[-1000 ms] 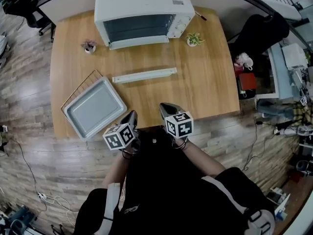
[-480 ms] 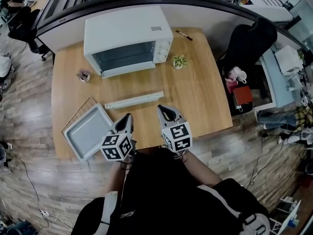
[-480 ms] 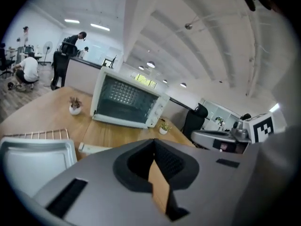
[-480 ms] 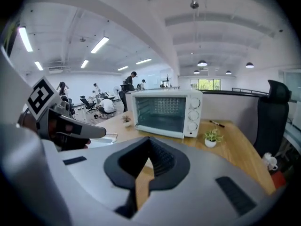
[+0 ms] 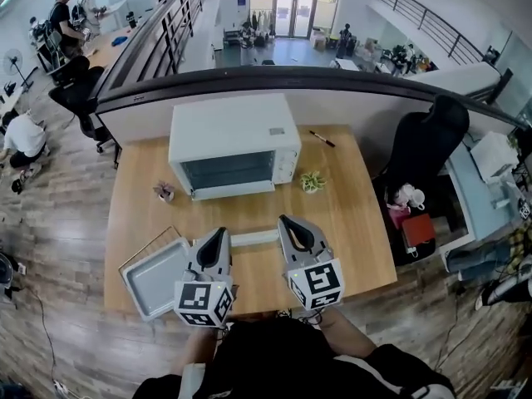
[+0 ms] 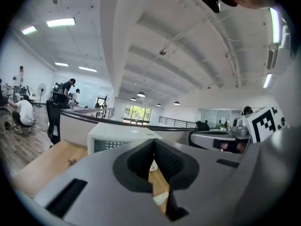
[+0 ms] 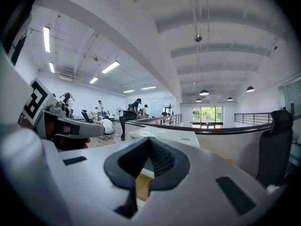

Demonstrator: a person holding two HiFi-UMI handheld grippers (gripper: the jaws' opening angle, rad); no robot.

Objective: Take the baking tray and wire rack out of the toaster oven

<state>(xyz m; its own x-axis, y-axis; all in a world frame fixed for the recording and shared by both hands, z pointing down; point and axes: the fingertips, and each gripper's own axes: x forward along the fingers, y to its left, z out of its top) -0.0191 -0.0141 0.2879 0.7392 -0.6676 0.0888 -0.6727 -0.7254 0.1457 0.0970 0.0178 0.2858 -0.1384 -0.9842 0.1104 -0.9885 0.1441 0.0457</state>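
Both shut tight and empty, left gripper [image 5: 218, 233] and right gripper [image 5: 288, 221]. Had baking tray [image 5: 158, 278] on wire rack [image 5: 148, 246] by table's [image 5: 357, 223] front-left corner, outside toaster oven [image 5: 234, 144]. Could've knocked it off swinging down.

— We're looking down on a wooden table [image 5: 357, 214] standing on a grey-brown plank floor [image 5: 58, 239].
— Yes, and behind it we see a curved white partition [image 5: 366, 110] capped with a dark rail. A black office chair [image 5: 432, 148] stands to the right.
— Past that we make out an open hall ending in glass doors [image 5: 293, 11].
— Overhead we've got white ceiling beams [image 7: 221, 18], strip lights [image 6: 60, 22] and round lamps [image 7: 204, 92].
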